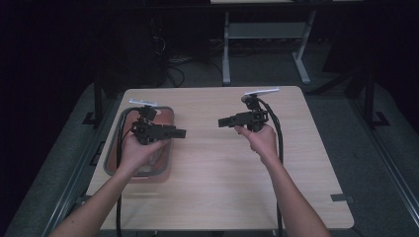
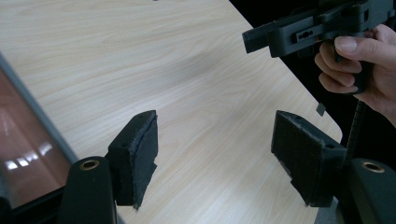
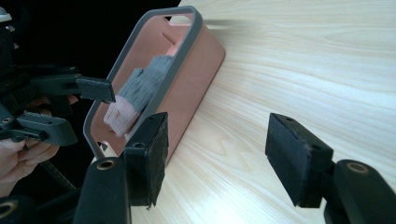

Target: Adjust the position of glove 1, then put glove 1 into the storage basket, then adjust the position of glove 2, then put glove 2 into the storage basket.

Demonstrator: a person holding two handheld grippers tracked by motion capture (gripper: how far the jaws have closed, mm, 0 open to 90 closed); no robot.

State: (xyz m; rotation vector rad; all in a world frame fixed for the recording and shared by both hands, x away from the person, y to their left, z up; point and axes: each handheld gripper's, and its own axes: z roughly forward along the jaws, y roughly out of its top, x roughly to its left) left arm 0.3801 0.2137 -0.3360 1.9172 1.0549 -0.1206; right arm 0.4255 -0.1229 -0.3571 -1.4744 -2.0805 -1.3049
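Observation:
A salmon-pink bin (image 1: 162,171) with a grey rim stands at the left of the wooden table (image 1: 217,173). In the right gripper view the bin (image 3: 196,79) holds a knitted grey and pink cloth item (image 3: 140,88). My left gripper (image 1: 181,132) hovers over the bin's right edge and points right. Its jaws (image 2: 215,154) are open over bare wood, with a strip of the bin (image 2: 23,140) at their left. My right gripper (image 1: 222,122) is held above the table's middle and points left toward the other. It is open (image 3: 217,149) with nothing between its pads. The two tips are a short gap apart.
The table's right half and front are bare wood. A small grey tab (image 1: 342,198) sits at the table's right edge. Beyond the far edge stands a white desk frame (image 1: 226,49) on a dark floor with cables. Each gripper trails a black cable toward the front.

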